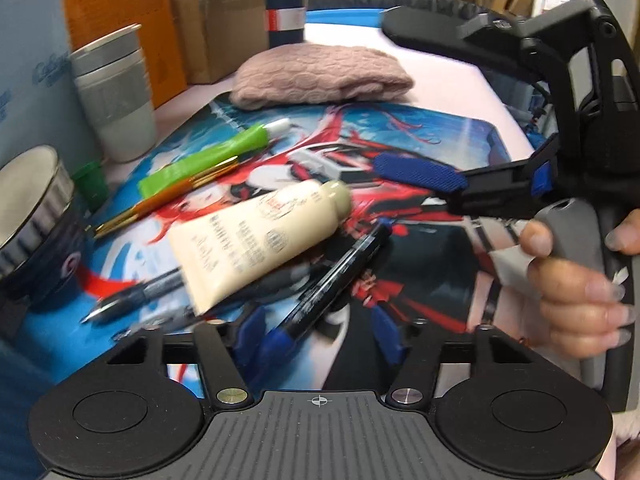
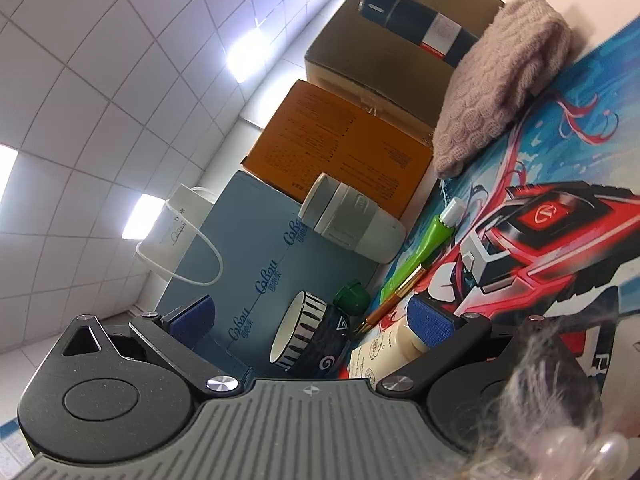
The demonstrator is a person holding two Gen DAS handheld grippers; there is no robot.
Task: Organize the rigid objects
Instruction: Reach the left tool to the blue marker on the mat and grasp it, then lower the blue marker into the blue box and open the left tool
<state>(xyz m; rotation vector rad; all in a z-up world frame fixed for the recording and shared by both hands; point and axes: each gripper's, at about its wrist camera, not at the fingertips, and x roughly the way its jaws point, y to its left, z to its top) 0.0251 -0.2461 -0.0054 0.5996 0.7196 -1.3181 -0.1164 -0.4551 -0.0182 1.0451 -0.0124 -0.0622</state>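
Observation:
Several loose items lie on a printed desk mat (image 1: 440, 132). They include a cream tube (image 1: 256, 240), a green tube (image 1: 212, 160), an orange-gold pen (image 1: 168, 200), a silvery pen (image 1: 136, 300) and a black pen with a blue cap (image 1: 336, 276). My left gripper (image 1: 318, 338) points down at the mat. The black pen's capped end lies between its blue pads, which stand apart from it. My right gripper (image 2: 312, 320) is wide open and rolled on its side, one pad (image 2: 432, 320) just over the cream tube (image 2: 384, 356). A hand (image 1: 576, 280) holds it at the right.
A striped bowl (image 1: 36, 216), a green cap (image 1: 94, 184) and a grey lidded cup (image 1: 116, 92) stand along the mat's left edge. A pink knitted cloth (image 1: 320, 76) lies at the back. Behind it are a dark flask (image 2: 416, 28), orange (image 2: 340, 144) and blue (image 2: 256, 248) boxes.

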